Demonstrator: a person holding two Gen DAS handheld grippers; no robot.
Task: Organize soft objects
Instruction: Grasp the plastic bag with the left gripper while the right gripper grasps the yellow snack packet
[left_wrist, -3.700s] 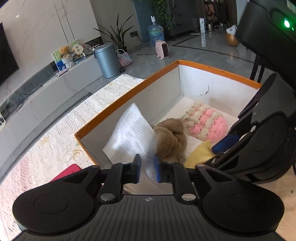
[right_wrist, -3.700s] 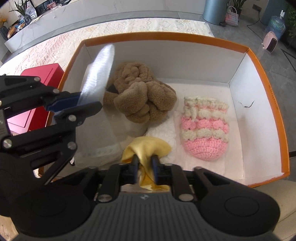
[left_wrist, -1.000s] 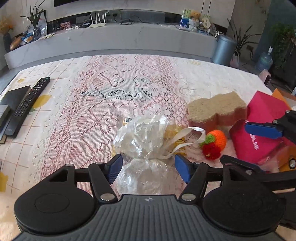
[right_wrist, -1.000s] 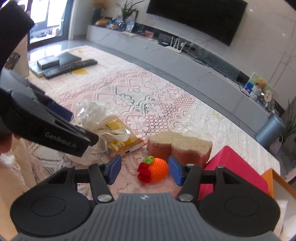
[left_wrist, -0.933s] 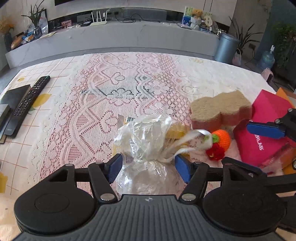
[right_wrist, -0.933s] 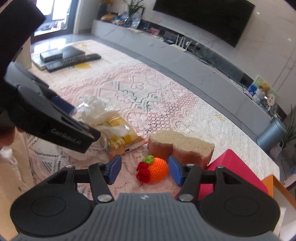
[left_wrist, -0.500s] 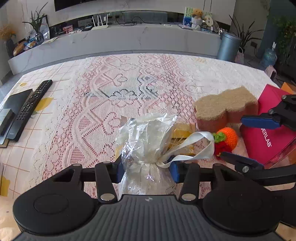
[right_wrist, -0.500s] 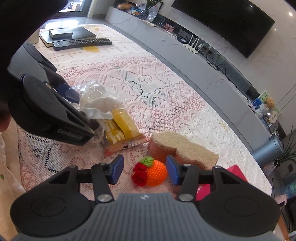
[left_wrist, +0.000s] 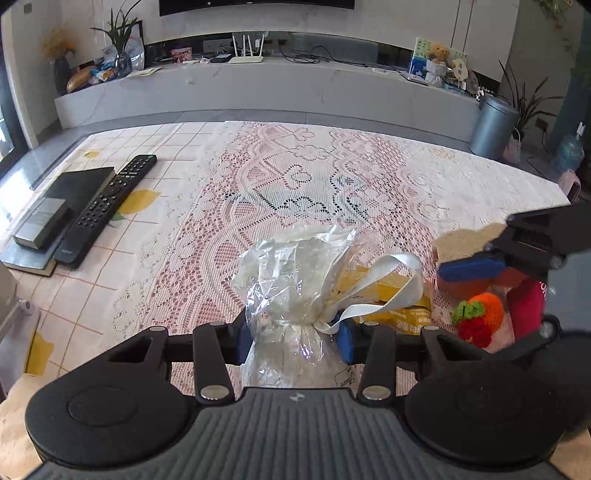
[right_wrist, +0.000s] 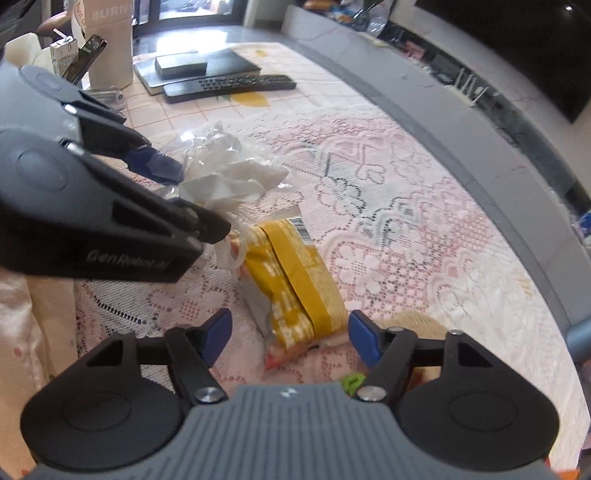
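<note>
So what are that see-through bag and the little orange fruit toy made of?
The see-through bag looks like thin plastic film: clear, crinkled and glossy with glints, tied by a white ribbon that looks like satin. The orange fruit toy looks like crocheted yarn: matte, with visible stitches, though it is too small for certainty.

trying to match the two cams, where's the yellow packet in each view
Left wrist: yellow packet sits right of centre, partly behind the clear bag and its white ribbon, beside the crochet orange.
Right wrist: yellow packet lies in the middle, running down between the open right claw fingers, not touched.
Shared landmark: the black remote, far left in the left view, top centre in the right.
</note>
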